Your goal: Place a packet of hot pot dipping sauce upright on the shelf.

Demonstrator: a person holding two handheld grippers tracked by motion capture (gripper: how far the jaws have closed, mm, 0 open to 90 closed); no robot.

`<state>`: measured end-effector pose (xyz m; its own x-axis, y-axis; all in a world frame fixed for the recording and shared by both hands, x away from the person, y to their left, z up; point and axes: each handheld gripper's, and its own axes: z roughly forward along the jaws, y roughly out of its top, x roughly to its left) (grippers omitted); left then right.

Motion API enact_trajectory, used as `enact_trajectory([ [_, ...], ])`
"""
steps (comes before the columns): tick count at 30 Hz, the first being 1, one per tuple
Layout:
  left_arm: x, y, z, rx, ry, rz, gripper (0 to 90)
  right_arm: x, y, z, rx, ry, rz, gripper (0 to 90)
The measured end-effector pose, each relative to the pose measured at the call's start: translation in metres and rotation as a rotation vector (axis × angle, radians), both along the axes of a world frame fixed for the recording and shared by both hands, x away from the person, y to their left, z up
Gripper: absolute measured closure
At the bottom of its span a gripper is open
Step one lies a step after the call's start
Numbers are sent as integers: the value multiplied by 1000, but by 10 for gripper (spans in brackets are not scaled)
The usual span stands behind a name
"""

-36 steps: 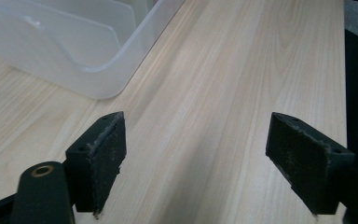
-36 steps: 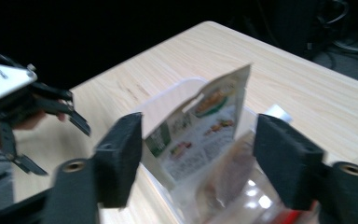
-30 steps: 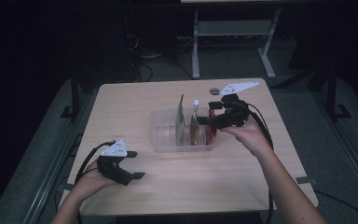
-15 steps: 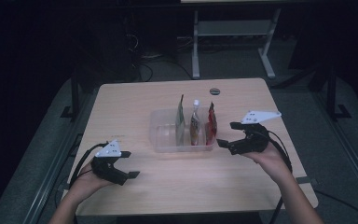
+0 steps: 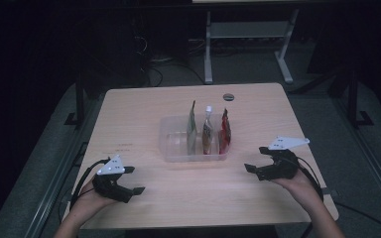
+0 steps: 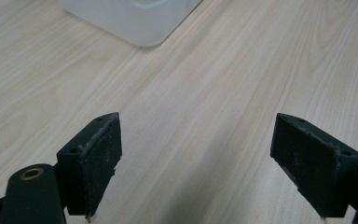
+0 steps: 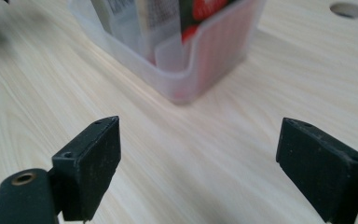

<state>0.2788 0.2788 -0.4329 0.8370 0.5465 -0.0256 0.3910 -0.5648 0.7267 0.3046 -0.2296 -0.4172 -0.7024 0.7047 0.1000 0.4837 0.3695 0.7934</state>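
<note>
Three pouches (image 5: pixel 208 133) are standing upright in the clear bin (image 5: pixel 171 144), its walls propping them, while left gripper (image 5: pixel 133 187) and right gripper (image 5: pixel 254 162) are resting nearby, jaws apart and empty

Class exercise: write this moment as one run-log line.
left gripper: open, empty, near table edge | right gripper: open, empty, right of bin | clear bin: three pouches upright

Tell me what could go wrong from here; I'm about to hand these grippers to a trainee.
The three pouches stand upright and crowded at one end of the clear bin, so a careless reach might tip them. The bin looks light; the right gripper, jaws open and aimed at its corner, could shove it across the table.
</note>
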Motion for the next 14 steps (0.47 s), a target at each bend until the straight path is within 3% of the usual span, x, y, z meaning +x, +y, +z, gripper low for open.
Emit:
enact_trajectory([
  [1,1,1,-2,24,-2,-7,160,-4,-6,-6,2,2,-14,132],
  [5,2,5,-7,47,-2,5,160,-10,-15,-18,-9,18,-21,131],
  [7,3,6,-8,50,-1,6,160,-11,-16,-20,-32,16,-20,131],
  [8,3,8,-10,48,8,11,161,-13,-17,-24,-80,9,-17,131],
  [9,3,8,-10,49,14,12,160,-13,-16,-25,-90,8,-26,131],
  [14,5,8,-11,54,12,3,161,-13,-16,-24,-86,0,-25,127],
])
